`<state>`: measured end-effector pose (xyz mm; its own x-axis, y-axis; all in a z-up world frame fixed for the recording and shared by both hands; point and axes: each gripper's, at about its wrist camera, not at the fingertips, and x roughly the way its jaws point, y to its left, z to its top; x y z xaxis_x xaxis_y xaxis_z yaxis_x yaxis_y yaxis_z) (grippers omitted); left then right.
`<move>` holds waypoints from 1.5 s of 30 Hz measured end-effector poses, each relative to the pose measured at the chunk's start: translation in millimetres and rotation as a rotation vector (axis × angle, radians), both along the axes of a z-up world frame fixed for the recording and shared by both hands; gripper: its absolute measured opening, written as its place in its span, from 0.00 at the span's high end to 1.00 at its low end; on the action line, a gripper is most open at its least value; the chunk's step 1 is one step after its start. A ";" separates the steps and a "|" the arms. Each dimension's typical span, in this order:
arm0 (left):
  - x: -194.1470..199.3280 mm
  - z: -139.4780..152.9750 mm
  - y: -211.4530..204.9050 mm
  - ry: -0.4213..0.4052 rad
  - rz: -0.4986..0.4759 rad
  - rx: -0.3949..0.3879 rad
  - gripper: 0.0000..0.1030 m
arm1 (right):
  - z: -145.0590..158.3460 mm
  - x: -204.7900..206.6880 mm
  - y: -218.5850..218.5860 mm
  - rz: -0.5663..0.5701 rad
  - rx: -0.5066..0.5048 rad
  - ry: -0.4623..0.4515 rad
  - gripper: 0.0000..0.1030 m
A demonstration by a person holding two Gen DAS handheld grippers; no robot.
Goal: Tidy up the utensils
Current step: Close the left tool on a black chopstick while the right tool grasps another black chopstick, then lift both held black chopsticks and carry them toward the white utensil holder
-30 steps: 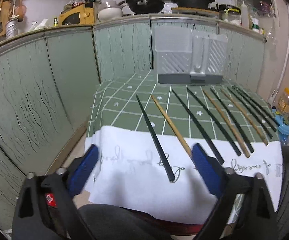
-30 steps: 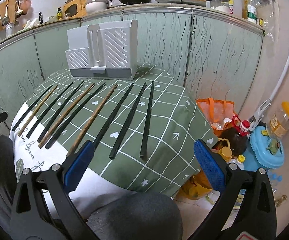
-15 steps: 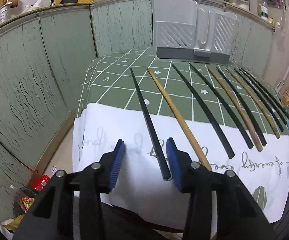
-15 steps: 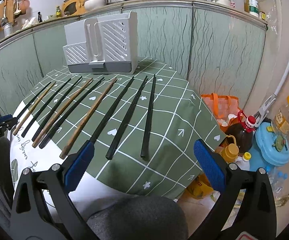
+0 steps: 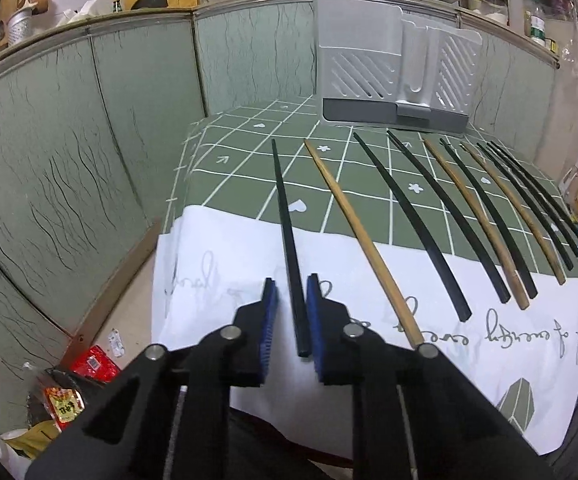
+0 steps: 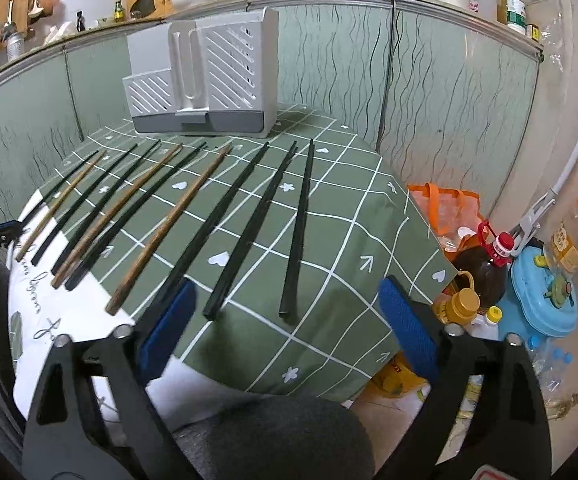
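Several black and wooden chopsticks lie side by side on a green checked tablecloth [image 5: 249, 128]. A grey-white utensil holder [image 5: 393, 76] [image 6: 205, 72] stands at the far end of the table. My left gripper [image 5: 292, 308] is closing around the near end of the leftmost black chopstick [image 5: 285, 216], with a narrow gap still showing at the left pad. My right gripper [image 6: 287, 324] is wide and closing, low over the table's near edge. The near ends of the rightmost black chopstick [image 6: 301, 224] and its neighbour [image 6: 257, 224] lie just ahead of its pads, untouched.
A white cloth with writing [image 5: 217, 260] covers the table's near end. Green panel walls [image 5: 49, 160] close in the left and back. To the right on the floor stand an oil bottle [image 6: 485, 268], an orange bag [image 6: 445, 208] and a blue tub [image 6: 541, 292]. A red packet [image 5: 93, 364] lies on the floor at the left.
The left jaws have drawn in from wide to narrow around the leftmost black chopstick, and that gripper has sunk towards the table. The right jaws have narrowed a little as that gripper came lower.
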<state>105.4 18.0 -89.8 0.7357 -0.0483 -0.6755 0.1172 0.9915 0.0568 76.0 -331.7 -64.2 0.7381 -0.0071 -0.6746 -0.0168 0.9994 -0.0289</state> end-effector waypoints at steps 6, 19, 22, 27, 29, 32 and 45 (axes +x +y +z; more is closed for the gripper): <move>0.3 -0.4 2.9 -0.005 0.005 -0.009 0.90 | -6.9 13.8 -6.6 -0.018 0.015 0.045 0.66; 1.5 -0.6 4.6 0.001 0.020 -0.018 0.92 | -12.0 23.7 -2.1 -0.004 0.032 0.087 0.93; 1.5 -0.5 6.0 0.004 0.022 -0.029 0.92 | -11.5 25.0 -5.2 -0.021 0.063 0.092 0.94; 1.3 0.3 9.7 0.003 0.019 -0.061 0.92 | -11.5 25.8 -7.1 -0.031 0.087 0.090 0.94; 0.6 1.6 12.1 0.001 0.020 -0.075 0.92 | -11.3 25.2 -9.3 -0.035 0.103 0.087 0.94; -0.8 3.8 13.7 -0.005 0.020 -0.077 0.92 | -8.8 22.7 -9.9 -0.038 0.114 0.074 0.94; -10.2 23.8 15.2 -0.040 0.001 -0.085 0.92 | 10.6 8.3 -5.5 -0.034 0.146 0.041 0.94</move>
